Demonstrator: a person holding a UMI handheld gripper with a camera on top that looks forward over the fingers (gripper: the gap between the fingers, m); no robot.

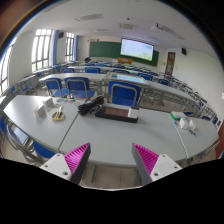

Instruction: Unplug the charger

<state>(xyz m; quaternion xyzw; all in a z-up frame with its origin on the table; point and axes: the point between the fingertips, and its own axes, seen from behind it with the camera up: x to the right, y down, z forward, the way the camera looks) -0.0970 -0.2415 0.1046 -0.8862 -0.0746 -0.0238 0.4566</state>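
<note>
My gripper point(111, 160) is open and empty, its two magenta pads point(72, 158) wide apart above the near edge of a long white table point(110, 135). Well beyond the fingers, near the table's far side, a dark flat object point(92, 105) lies beside a brownish box-like thing point(119, 112); I cannot tell which is the charger or see a cable clearly. Nothing stands between the fingers.
This is a classroom with rows of blue chairs point(122, 94) and white desks. A green board and a lit screen point(137, 48) hang at the far wall. Small items point(45, 108) sit on the table to the left and small objects point(185, 121) to the right. Windows are on the left.
</note>
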